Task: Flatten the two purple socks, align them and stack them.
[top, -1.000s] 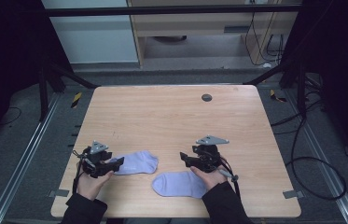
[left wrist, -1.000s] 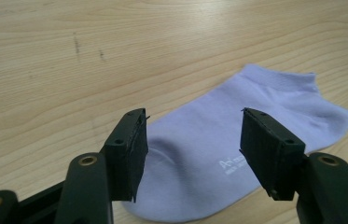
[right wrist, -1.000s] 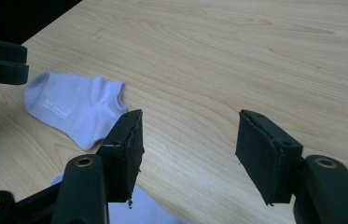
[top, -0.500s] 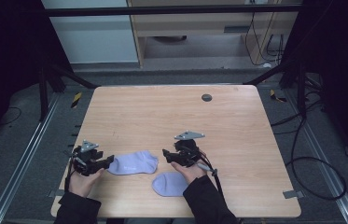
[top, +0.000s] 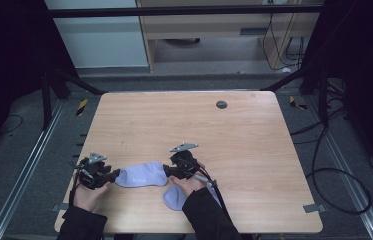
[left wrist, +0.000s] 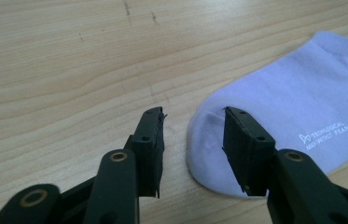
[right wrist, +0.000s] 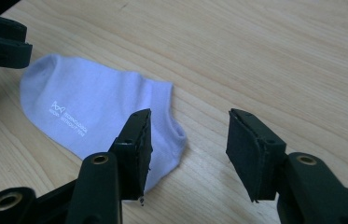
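**Hand-held grippers closing in on the two ends of one sock**

The left hand-held gripper is sitting at the toe end of a lilac sock, its jaws standing wide apart, one over bare wood and one over the toe edge, gripping nothing. The right hand-held gripper is sitting at the opposite, cuff end, jaws likewise gaping and holding nothing. The work is looking barely begun: the sock is lying flat and unfolded on the worktop, near its front edge, and no grasp is yet made; pinching both ends and pairing or folding is seemingly all still ahead.

Counting from largest: one worktop, two socks, two grippers. The second sock is lying just beside the first, partly under the right forearm. One small dark disc is resting near the far edge.
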Motion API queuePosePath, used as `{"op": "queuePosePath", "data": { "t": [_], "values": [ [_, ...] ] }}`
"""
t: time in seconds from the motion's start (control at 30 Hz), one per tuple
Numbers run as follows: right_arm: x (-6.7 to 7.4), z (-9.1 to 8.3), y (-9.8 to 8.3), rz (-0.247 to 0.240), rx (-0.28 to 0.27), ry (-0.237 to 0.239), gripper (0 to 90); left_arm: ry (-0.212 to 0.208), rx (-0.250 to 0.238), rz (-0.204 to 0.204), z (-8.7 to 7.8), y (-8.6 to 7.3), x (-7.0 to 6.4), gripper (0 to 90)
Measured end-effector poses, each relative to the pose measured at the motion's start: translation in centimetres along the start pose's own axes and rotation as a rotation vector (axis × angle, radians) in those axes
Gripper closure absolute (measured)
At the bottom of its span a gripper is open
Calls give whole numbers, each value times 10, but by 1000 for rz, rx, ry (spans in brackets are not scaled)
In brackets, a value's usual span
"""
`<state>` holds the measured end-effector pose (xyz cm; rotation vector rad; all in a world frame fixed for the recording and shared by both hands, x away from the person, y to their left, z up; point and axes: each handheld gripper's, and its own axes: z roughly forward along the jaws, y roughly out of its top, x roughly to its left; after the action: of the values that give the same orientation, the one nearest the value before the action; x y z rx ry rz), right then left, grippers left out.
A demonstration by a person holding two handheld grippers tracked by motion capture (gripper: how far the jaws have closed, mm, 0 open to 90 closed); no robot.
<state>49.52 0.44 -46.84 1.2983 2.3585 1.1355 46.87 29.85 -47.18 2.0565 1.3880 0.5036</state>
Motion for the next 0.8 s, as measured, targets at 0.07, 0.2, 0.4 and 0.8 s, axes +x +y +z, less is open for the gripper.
{"op": "queuePosePath", "data": {
  "t": [0.07,0.2,0.4,0.8],
  "values": [
    [2,5,-1,-11,12,-8,510,-2,11,5,1,0,-1,593],
    [6,14,-3,-19,34,-9,521,2,34,15,4,-2,-2,613],
    [9,23,-7,-26,58,-17,550,7,57,11,7,-3,-1,661],
    [13,32,-10,-57,59,-45,657,-22,87,3,11,-4,-3,816]
  ]
}}
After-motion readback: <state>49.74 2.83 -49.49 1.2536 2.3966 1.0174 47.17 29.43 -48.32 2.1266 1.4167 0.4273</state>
